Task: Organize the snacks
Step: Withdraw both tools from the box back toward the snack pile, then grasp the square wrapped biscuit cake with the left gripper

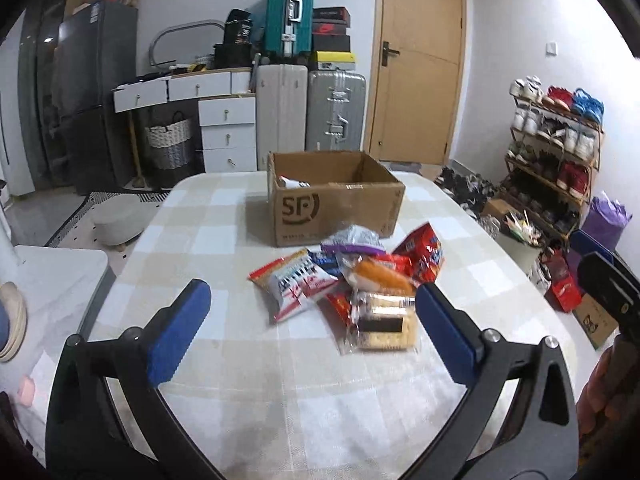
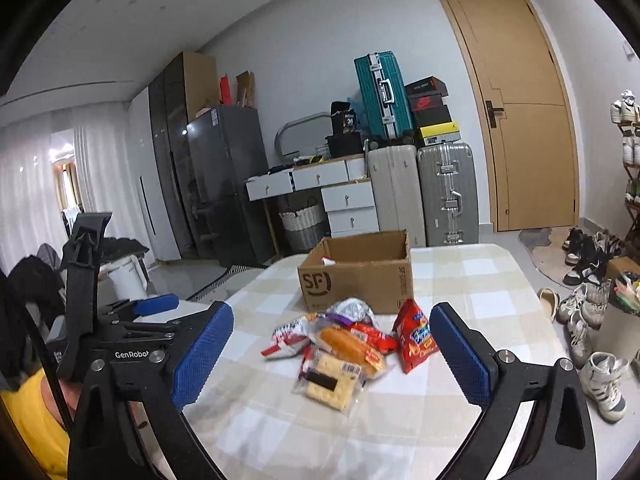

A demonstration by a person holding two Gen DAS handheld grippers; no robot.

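A pile of snack packets lies mid-table: a cracker pack [image 1: 384, 324] [image 2: 330, 384] nearest me, an orange bread bag [image 1: 380, 276] [image 2: 348, 344], a red chip bag [image 1: 424, 252] [image 2: 416, 336], a white-and-red packet [image 1: 296, 284] [image 2: 286, 338] and a silver-purple one [image 1: 352, 240]. Behind the pile stands an open cardboard box [image 1: 340, 204] [image 2: 356, 276] with a white packet [image 1: 290, 181] inside. My left gripper [image 1: 311, 292] is open, short of the pile, with nothing between its blue pads. My right gripper [image 2: 332, 312] is open too, also short of the pile and holding nothing.
The table [image 1: 240, 240] wears a checked cloth. A low white side table [image 1: 60, 280] sits to its left, a shoe rack [image 1: 556, 152] and loose shoes [image 2: 592, 312] to its right. Suitcases [image 1: 336, 112], drawers [image 1: 228, 128], a fridge [image 1: 92, 92] and a door [image 1: 420, 60] line the far wall.
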